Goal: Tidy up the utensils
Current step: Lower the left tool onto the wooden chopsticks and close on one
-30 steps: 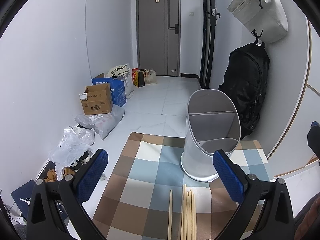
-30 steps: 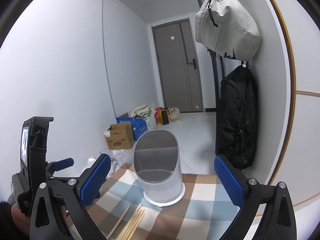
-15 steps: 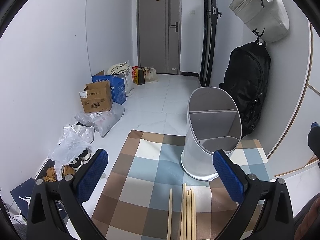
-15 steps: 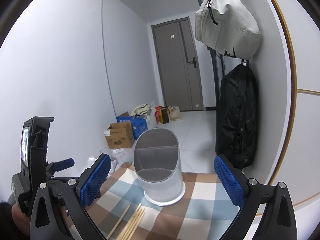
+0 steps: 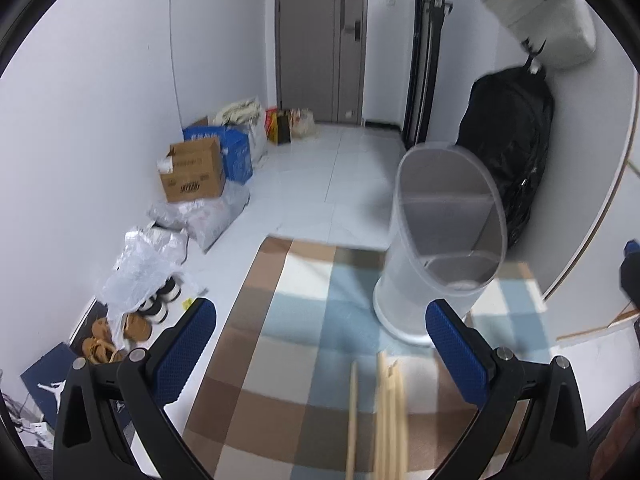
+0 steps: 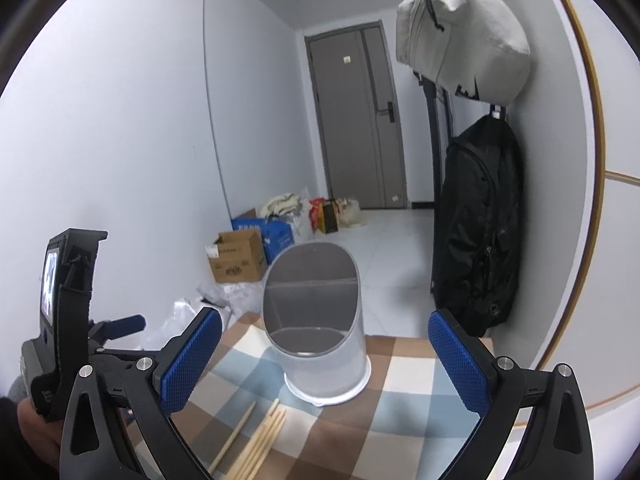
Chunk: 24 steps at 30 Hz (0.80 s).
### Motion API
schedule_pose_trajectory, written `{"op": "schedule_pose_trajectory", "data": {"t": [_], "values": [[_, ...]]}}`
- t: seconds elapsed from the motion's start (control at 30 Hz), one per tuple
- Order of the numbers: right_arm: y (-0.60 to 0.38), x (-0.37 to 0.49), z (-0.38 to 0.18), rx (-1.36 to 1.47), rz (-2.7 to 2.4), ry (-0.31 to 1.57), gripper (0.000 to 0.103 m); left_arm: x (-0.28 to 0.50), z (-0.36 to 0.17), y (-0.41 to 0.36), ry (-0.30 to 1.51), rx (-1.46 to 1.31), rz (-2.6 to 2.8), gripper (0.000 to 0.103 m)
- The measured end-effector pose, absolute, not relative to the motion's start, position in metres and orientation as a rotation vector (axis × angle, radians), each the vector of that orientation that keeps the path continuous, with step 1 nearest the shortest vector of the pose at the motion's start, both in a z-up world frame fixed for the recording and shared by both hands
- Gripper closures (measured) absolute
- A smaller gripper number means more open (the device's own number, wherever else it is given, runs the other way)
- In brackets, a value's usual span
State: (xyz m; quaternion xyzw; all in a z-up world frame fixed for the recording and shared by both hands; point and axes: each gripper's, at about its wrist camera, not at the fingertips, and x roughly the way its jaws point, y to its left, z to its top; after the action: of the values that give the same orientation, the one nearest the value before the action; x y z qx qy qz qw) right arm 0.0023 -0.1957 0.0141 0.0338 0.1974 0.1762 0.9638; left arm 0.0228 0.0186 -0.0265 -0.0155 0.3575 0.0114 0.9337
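A grey-and-clear utensil holder [image 5: 442, 240] with divided compartments stands upright on a checked cloth [image 5: 288, 344]. It also shows in the right wrist view [image 6: 320, 320]. Several wooden chopsticks [image 5: 384, 412] lie on the cloth in front of the holder, also seen in the right wrist view [image 6: 256, 436]. My left gripper [image 5: 320, 344] is open and empty, above the chopsticks. My right gripper [image 6: 324, 356] is open and empty, facing the holder. The left gripper's body [image 6: 68, 320] shows at the left of the right wrist view.
A black backpack [image 6: 476, 220] and a beige bag [image 6: 460, 28] hang on the right wall beside the table. Cardboard boxes [image 5: 192, 176], plastic bags [image 5: 144, 264] and shoes lie on the floor at the left. A grey door [image 5: 320, 40] is at the far end.
The left gripper has tilted down and moved forward, so the chopsticks and cloth fill more of its view, with motion blur. The right gripper has barely moved.
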Motion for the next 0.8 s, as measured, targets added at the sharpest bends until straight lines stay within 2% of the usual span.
{"op": "schedule_pose_trajectory", "data": {"t": [0.37, 0.63, 0.67, 0.73, 0.8], "values": [[-0.181, 0.035, -0.008, 0.042, 0.383, 0.561, 0.000, 0.045, -0.088, 0.033, 1.056, 0.008, 0.004, 0.001], [-0.186, 0.049, -0.020, 0.107, 0.396, 0.667, 0.000, 0.052, -0.100, 0.019, 1.134, 0.074, -0.037, 0.006], [-0.186, 0.050, -0.021, 0.114, 0.399, 0.677, 0.000, 0.055, -0.101, 0.017, 1.142, 0.081, -0.038, 0.007], [-0.188, 0.053, -0.020, 0.125, 0.404, 0.688, 0.000, 0.061, -0.106, 0.015, 1.168, 0.080, -0.044, 0.018], [-0.189, 0.054, -0.020, 0.132, 0.410, 0.691, 0.000, 0.064, -0.110, 0.014, 1.194, 0.069, -0.054, 0.021]]}}
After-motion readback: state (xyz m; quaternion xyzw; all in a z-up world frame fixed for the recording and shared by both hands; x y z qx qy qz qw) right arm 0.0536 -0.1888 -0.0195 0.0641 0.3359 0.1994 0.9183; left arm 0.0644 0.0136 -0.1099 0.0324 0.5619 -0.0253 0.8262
